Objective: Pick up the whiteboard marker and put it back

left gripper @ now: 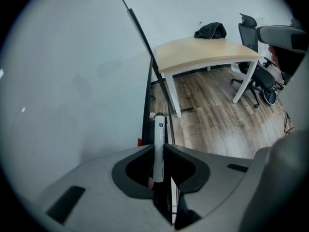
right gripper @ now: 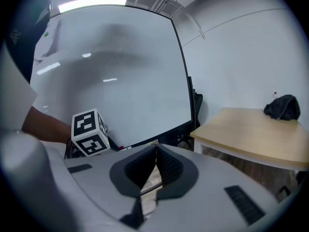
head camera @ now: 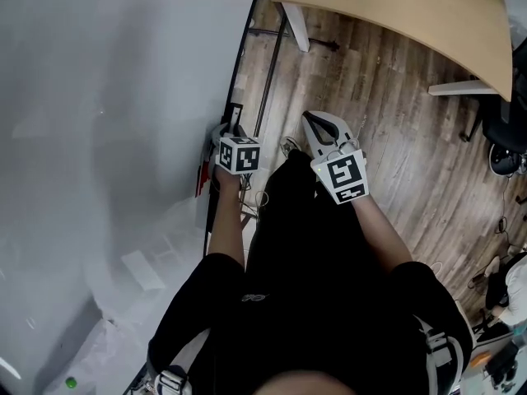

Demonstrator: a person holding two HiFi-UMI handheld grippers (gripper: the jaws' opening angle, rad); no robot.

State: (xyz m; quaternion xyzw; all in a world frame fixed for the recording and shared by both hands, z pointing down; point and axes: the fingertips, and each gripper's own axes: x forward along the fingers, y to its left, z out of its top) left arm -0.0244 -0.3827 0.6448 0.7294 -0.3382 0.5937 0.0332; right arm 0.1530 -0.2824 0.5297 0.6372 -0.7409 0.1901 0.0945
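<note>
Leftmost, a smooth, glossy pale-grey whiteboard [head camera: 99, 138] fills the head view from 7 to 11 o'clock, edged by a thin black frame [head camera: 245, 48]. Just left of centre, the left gripper [head camera: 230, 132] sits against that frame, its bare forearm running up from 6 o'clock and its marker cube facing up. In the left gripper view its grey, rounded jaws are pressed onto the whiteboard marker [left gripper: 159, 149], a slim white cylinder with small black print and a dark end. The marker stands upright between them, pointing toward 12 o'clock along the frame. Right of it, the right gripper [right gripper: 155, 151] is held level beside the left one, aimed toward 11 o'clock. Its ribbed dark pads meet at the tips with nothing between them. Below both lies a grey-brown, wood-grain plank floor [head camera: 387, 138]. At 1 o'clock stands a table [head camera: 395, 15] with a pale wooden top, a curved edge and white legs, and a crumpled black cloth [left gripper: 210, 30] lies on it.
</note>
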